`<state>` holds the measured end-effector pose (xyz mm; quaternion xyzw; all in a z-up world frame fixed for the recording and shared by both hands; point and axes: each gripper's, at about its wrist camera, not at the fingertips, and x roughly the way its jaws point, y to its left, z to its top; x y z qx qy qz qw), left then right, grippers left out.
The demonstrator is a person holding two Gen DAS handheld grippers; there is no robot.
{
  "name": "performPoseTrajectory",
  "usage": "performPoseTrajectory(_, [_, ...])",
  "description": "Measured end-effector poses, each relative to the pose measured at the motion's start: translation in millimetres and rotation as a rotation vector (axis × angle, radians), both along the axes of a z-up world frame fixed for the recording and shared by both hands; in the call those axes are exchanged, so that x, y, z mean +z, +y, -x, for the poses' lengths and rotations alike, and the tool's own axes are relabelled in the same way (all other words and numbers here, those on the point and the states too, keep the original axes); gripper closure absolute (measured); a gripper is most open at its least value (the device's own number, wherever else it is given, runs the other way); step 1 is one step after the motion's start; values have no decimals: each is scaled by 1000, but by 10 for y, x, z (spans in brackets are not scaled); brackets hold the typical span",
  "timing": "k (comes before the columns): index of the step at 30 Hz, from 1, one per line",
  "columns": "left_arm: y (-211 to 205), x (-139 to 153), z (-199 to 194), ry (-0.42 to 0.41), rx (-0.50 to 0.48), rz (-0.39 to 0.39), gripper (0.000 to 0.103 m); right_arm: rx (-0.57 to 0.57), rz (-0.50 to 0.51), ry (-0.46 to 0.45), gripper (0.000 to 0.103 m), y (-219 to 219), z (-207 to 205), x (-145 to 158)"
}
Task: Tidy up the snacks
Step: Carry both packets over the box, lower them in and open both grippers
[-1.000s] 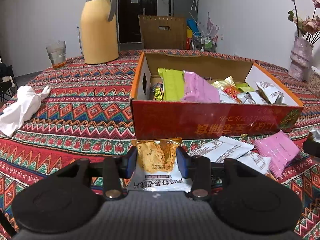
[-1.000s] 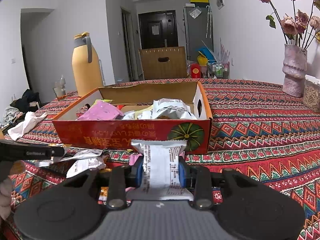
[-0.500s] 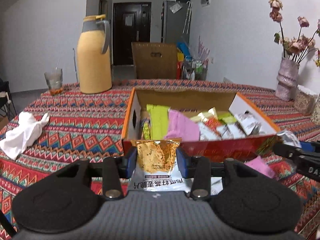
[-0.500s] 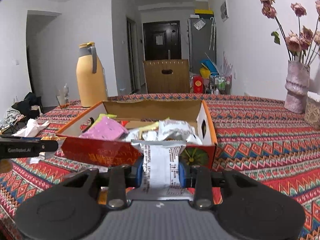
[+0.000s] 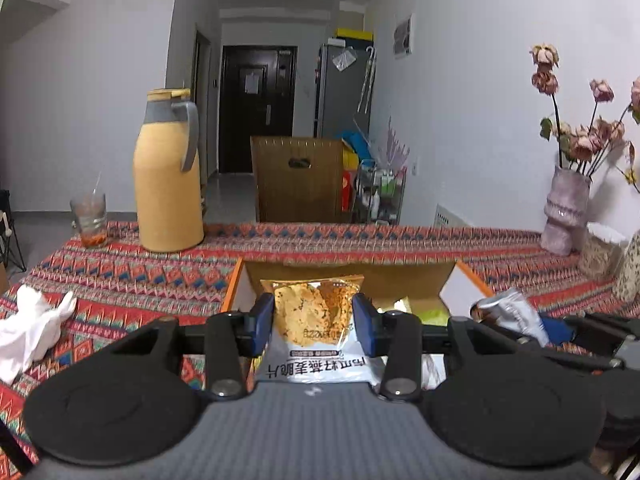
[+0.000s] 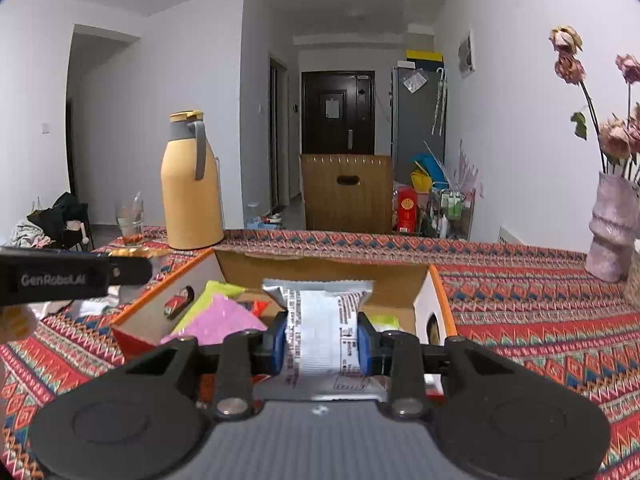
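A bag of chips (image 5: 314, 318) sits pinched tight between the two blue pads of the left gripper (image 5: 314, 320), held up over the near edge of the open box (image 5: 400, 276). The right gripper (image 6: 322, 340) squeezes a silver snack pack (image 6: 320, 328) the same way, also above the box. Inside the box lie a pink packet (image 6: 218, 320) and a green packet (image 6: 208, 294). The box rests on a table with a red patterned cloth (image 6: 540, 320). Farther back stand a yellow jug (image 5: 168, 176), a glass (image 5: 89, 216) and a vase of dried flowers (image 5: 566, 212). A white cloth (image 5: 28, 328) lies off to the left.
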<state>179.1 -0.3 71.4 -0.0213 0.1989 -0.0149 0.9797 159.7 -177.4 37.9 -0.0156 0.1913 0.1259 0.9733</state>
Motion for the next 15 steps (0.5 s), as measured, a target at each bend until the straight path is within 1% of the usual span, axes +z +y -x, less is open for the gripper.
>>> performPoseTrajectory(6, [-27,98,-262,-36,30,5,60,-8,0,-15,70,60,-270,51])
performPoseTrajectory(8, [-15,87,-358,-34,34,16,60,-11,0,-19,70,90,-371,46])
performPoseTrajectory(11, [-2,5,-480,-22,46,18,60,-19,1,-18,70,115,-520,8])
performPoseTrajectory(15, [42,-198,-583,0,58,29,60,-32,-19,-11,70,102,-677,-106])
